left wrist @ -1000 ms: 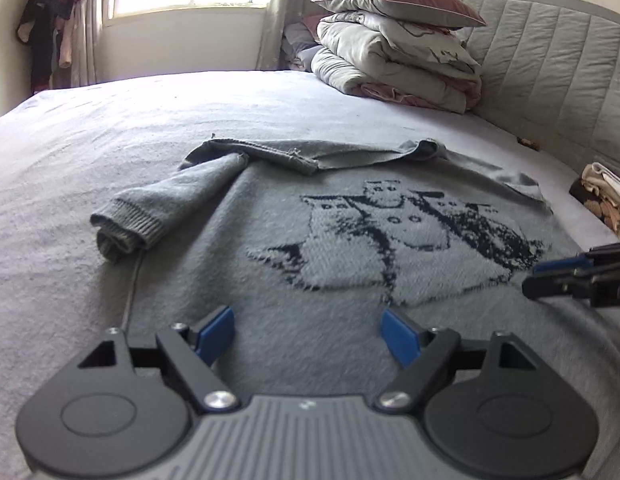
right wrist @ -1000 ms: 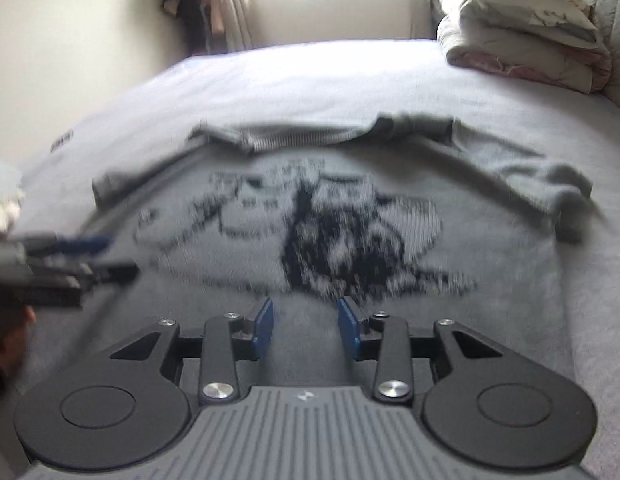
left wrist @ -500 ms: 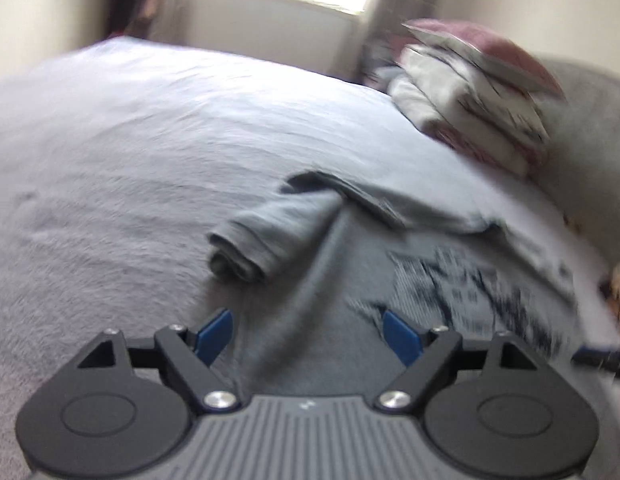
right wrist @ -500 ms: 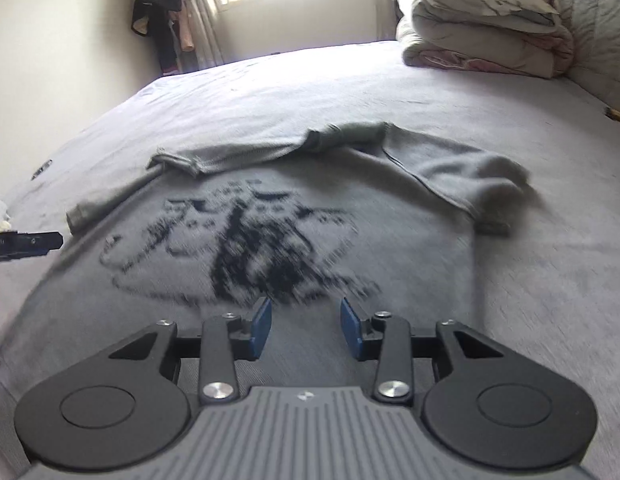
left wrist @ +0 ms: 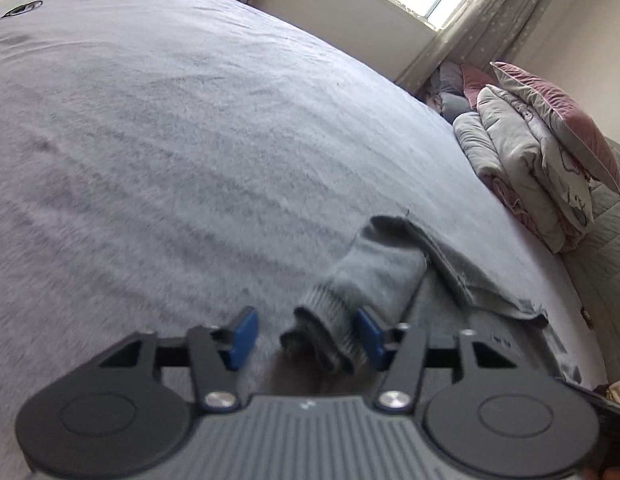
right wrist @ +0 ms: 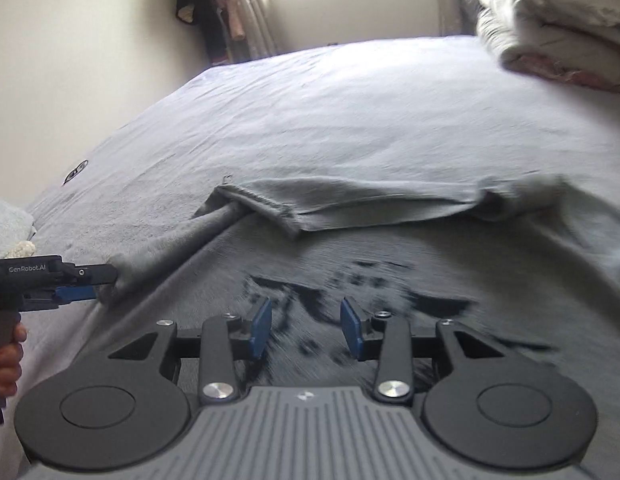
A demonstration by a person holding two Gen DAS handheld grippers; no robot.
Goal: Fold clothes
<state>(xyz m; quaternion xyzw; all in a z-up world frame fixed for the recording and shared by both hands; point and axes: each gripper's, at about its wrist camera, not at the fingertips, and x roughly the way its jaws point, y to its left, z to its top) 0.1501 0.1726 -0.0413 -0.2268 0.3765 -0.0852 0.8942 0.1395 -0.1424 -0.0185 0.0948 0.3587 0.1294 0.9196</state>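
A grey knitted sweater [right wrist: 410, 248] with a dark animal print lies flat on the bed, its top edge folded over. Its left sleeve [left wrist: 374, 268] lies along the body, ribbed cuff [left wrist: 326, 332] nearest me. My left gripper [left wrist: 306, 336] is open, its blue pads on either side of the cuff; it also shows in the right wrist view [right wrist: 90, 284] at the sleeve's end. My right gripper [right wrist: 306, 326] is open and empty, low over the print at the sweater's middle.
The grey bed cover [left wrist: 170, 140] stretches far to the left and back. A stack of folded quilts with a pink pillow [left wrist: 550, 152] sits at the headboard. Clothes hang by the window [right wrist: 214, 4]. A pale bundle [right wrist: 10, 224] lies at the bed's left edge.
My left gripper has swung left and moved up to the sleeve cuff, which now sits between its open jaws. My right gripper has moved forward over the print.
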